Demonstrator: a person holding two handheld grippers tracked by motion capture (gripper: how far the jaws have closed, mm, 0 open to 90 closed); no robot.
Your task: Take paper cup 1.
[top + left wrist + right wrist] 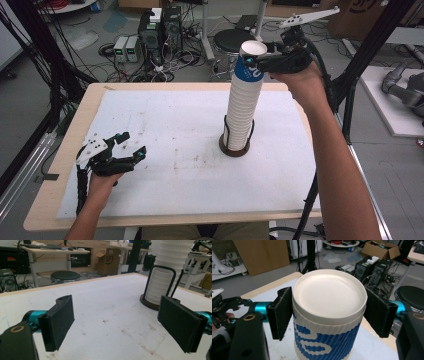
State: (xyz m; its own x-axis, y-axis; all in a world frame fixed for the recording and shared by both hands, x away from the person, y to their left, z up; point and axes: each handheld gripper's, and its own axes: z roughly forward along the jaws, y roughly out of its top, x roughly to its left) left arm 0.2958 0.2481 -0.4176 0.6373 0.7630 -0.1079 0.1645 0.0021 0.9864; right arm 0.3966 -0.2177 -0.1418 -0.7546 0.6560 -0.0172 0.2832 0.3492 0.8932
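Light wooden table (60, 165) w/ white sheet (165, 150) laid across most of its top, wood showing as a border along the edges. Sheet is scuffed, w/ brownish stains and specks near the middle and toward the front. Standing on sheet, right of centre: round dark base (235, 148) w/ black wire uprights, holding a tall stack of white cups (243, 112). Top cup (250, 65) has blue-and-white print.
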